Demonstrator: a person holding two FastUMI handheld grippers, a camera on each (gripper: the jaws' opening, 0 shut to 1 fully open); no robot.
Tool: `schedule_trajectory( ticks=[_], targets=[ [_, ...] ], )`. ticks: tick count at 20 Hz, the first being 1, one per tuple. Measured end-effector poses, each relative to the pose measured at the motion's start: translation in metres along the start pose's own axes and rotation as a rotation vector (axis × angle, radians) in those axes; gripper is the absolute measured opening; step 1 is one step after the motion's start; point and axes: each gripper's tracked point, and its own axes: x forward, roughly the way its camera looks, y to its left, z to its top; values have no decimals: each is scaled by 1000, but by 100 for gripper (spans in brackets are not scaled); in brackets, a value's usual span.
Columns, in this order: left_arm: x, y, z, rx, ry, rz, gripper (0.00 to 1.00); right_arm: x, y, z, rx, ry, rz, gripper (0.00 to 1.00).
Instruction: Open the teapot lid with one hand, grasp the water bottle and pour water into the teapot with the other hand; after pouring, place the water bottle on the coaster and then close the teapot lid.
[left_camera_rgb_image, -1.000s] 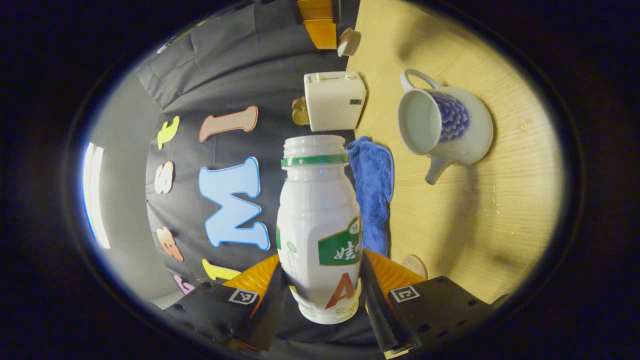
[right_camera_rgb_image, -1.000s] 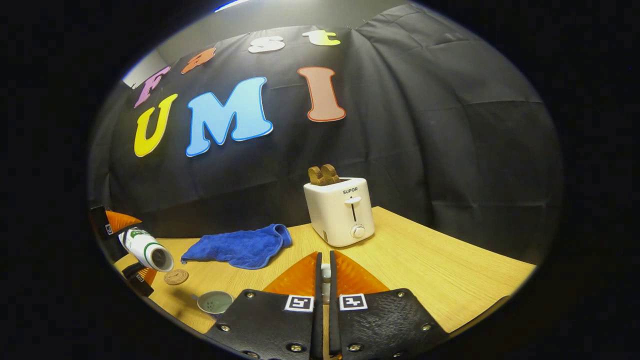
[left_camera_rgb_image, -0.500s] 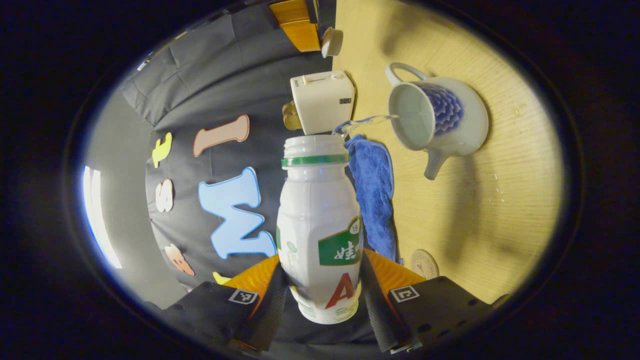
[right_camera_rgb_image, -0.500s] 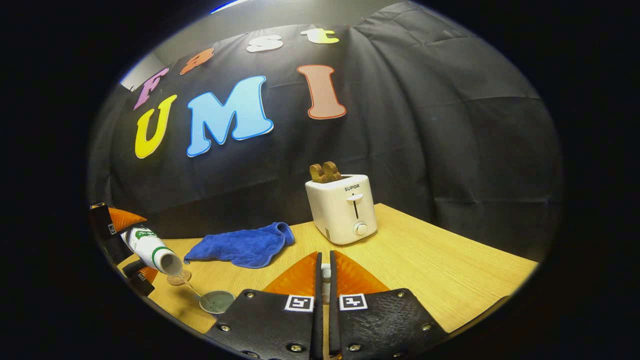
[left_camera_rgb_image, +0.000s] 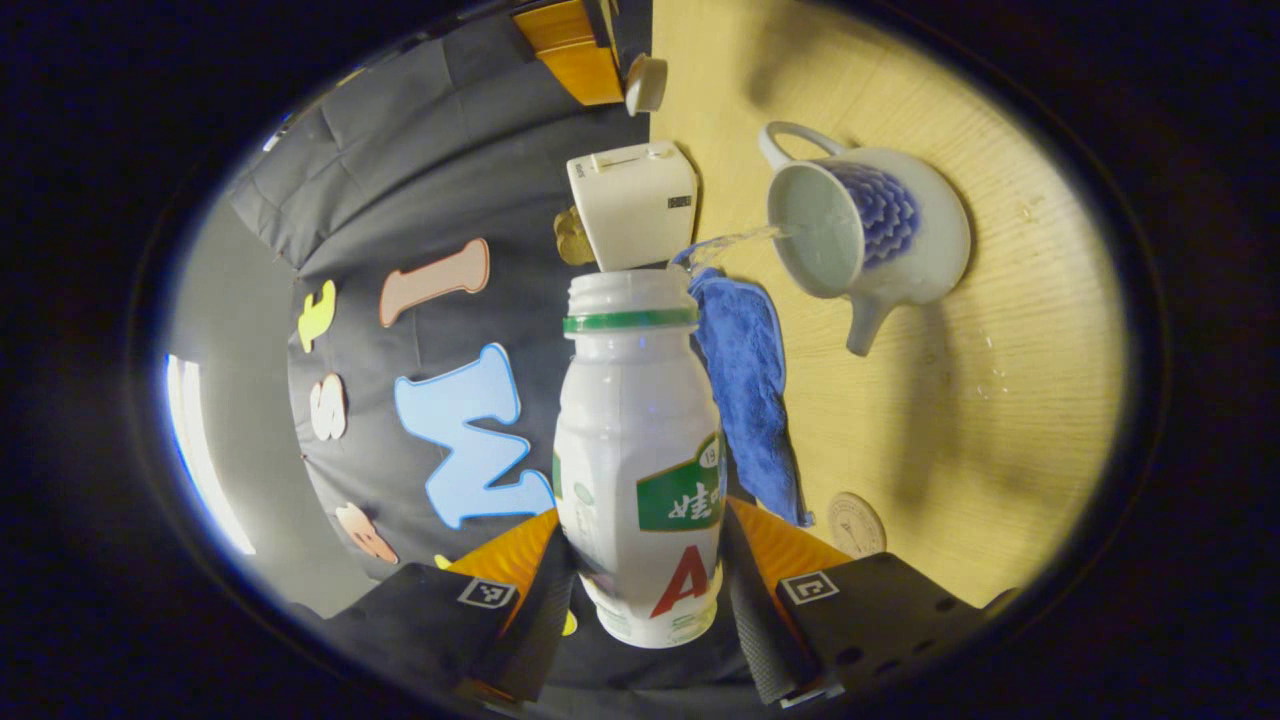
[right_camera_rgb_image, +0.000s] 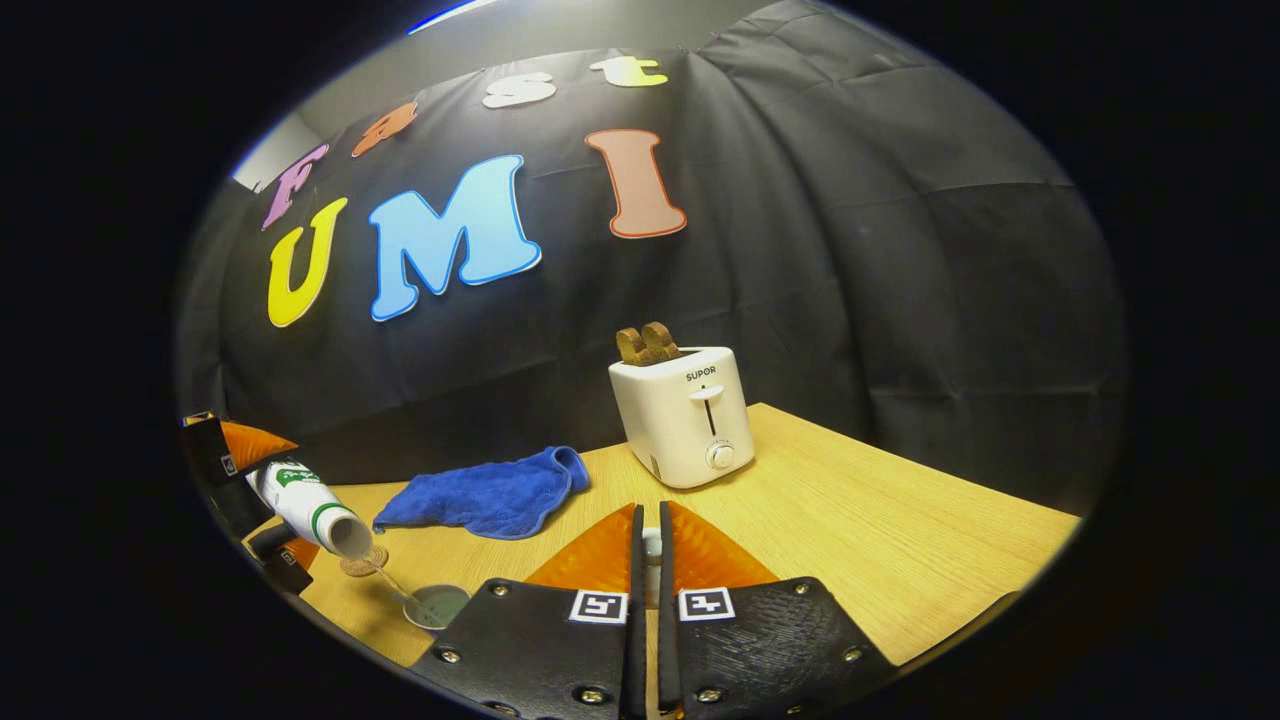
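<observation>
The teapot (left_camera_rgb_image: 870, 235) lies in the upper right of the left gripper view, on the wooden table (left_camera_rgb_image: 1010, 420), its mouth open, its handle toward the top of the frame and its spout toward the bottom. The water bottle (left_camera_rgb_image: 638, 460) fills the centre of that view, uncapped, clamped at its lower body between the two fingers of the left gripper (left_camera_rgb_image: 645, 590). A thin stream of water (left_camera_rgb_image: 735, 240) arcs from the bottle's mouth into the teapot's opening. In the right gripper view the same pour sits at the lower left, the bottle tilted neck-down above the pot. The right gripper (right_camera_rgb_image: 648, 555), at the bottom centre of that view, is closed on a small pale knob, which I judge to be the teapot lid (right_camera_rgb_image: 651, 548), held well clear of the pot.

The stream enters near the pot's rim rather than its middle, so a small drift of the bottle could send water onto the table; a few droplets (left_camera_rgb_image: 990, 375) already glisten at the right of the left gripper view. Tilting steeper could make the stream surge past the opening. The grip is low on a smooth plastic body, so the bottle may twist or slip as its weight shifts. The coaster (left_camera_rgb_image: 857, 523), lower right of centre, lies just beside the blue cloth (left_camera_rgb_image: 745, 390); setting the bottle down off-centre could catch the cloth's edge and tip it. The lid is pinched by a tiny knob and could swing or drop.
</observation>
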Motion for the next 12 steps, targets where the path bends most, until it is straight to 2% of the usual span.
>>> schedule_trajectory(
  ticks=[12],
  targets=[
    [5, 1, -2, 90, -15, -12, 81, 1, -7, -1, 21, 13, -10, 4]
  ],
)
